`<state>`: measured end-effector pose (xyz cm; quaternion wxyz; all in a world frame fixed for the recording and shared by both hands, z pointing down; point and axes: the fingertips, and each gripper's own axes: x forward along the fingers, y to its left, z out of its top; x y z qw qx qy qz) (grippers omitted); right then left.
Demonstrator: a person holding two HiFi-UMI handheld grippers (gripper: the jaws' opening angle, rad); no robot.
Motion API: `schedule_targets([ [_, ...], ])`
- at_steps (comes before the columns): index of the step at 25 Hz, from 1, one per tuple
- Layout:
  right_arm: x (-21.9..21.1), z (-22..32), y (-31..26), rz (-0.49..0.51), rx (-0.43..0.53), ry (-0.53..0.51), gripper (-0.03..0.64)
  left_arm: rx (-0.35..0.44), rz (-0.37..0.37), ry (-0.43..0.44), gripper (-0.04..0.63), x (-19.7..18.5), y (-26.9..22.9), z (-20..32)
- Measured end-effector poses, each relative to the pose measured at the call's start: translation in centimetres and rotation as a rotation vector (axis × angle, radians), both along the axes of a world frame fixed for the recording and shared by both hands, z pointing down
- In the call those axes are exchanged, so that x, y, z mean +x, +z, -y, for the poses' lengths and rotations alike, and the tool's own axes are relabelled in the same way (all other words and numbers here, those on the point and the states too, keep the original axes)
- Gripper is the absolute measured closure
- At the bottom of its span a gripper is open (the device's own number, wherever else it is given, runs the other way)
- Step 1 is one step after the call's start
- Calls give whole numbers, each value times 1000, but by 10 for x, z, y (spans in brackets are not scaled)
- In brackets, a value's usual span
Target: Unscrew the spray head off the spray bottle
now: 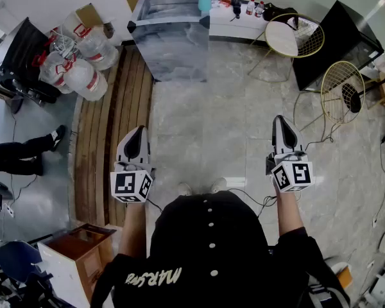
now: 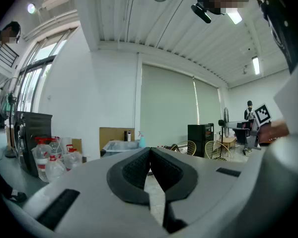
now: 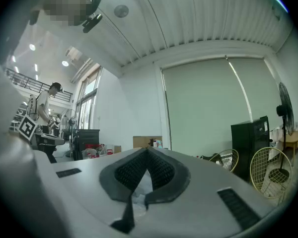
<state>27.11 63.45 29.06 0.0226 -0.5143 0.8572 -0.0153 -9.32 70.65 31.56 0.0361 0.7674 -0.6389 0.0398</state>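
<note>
**A:** State of the left gripper (image 1: 139, 131) to be entered.

**B:** Clenched. In the left gripper view its dark pads (image 2: 135, 171) are seen pressed together at the tips, and nothing is held between them. The gripper is held out level above the floor (image 1: 231, 127).

**A:** Right gripper (image 1: 280, 119)?

**B:** Also clenched and empty. The tips are closed on each other. Only a narrow slit is left behind them, and pale floor is seen through it.

**A:** Position of the spray bottle (image 1: 204, 0)?

**B:** It is noted straight ahead, between the lines of the two grippers and well apart from both. It stands upright at the far edge of a grey glossy table (image 1: 170, 40), and neither gripper is touching it. The spray head is made out on top in the left gripper view. It is too small for anything finer to be recorded.

**A:** Surroundings?

**B:** Water jugs (image 1: 83, 66) are logged ahead of the left gripper, off to its left. Wire chairs (image 1: 342, 88) and a black cabinet (image 1: 340, 40) are logged ahead of the right gripper, off to its right.
</note>
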Motion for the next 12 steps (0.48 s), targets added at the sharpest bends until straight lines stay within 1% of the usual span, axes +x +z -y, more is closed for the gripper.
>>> schedule_targets([
  [4, 5, 3, 0, -11, -4, -1, 606, -10, -15, -3, 571, 6, 2, 1],
  [8, 8, 3, -2, -6, 9, -21, 606, -10, -9, -2, 569, 13, 0, 2],
  [12, 14, 5, 0, -10, 1, -32, 605, -10, -7, -5, 570, 23, -1, 3],
])
